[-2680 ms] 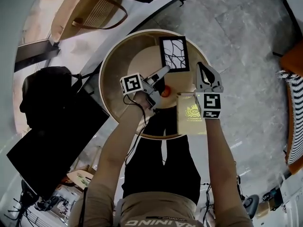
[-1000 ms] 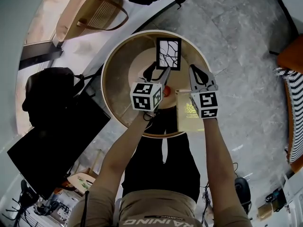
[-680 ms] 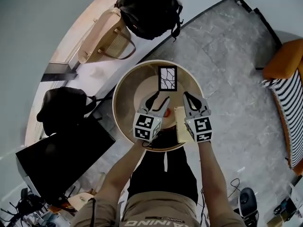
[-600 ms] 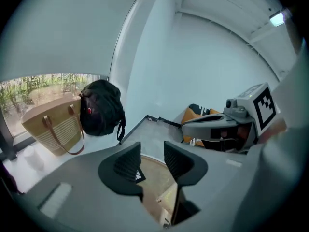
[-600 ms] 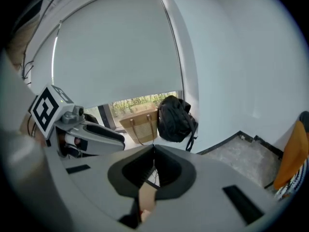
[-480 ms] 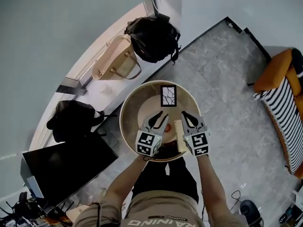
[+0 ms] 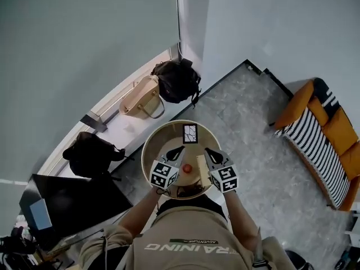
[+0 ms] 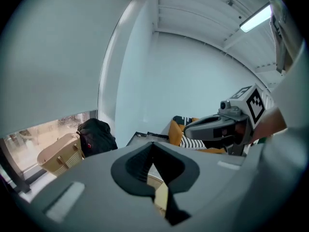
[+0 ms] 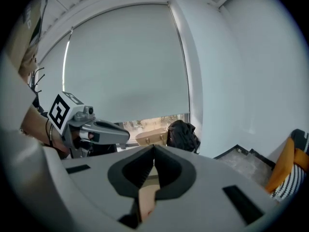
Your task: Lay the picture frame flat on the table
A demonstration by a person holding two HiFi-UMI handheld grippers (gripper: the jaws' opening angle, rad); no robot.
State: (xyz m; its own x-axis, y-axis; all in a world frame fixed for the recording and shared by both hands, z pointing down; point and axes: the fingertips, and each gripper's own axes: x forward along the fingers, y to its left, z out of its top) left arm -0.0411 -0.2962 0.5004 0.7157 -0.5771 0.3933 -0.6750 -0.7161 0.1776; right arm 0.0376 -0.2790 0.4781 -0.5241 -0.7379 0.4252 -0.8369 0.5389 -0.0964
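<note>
1. A black-edged picture frame with a white, branch-patterned print lies face up near the far edge of a round wooden table. Seen from overhead it appears to be down flat, so the task looks done or all but done. At this small size a slight tilt cannot be ruled out.
2. The left gripper hangs over the near-left part of the table, its jaws meeting tip to tip with nothing between them. The right gripper hangs over the near-right part, likewise closed and empty. Both are apart from the frame.
3. A small red round object and a pale card sit between the two grippers, near the table's middle.
4. The frame rests just inside the far rim, with little table beyond it. Bare wood lies open to its left and back toward the centre.
5. Grey stone floor surrounds the table. A beige handbag and a black bag sit beyond the far-left edge. An orange and striped sofa stands well apart to the right.
</note>
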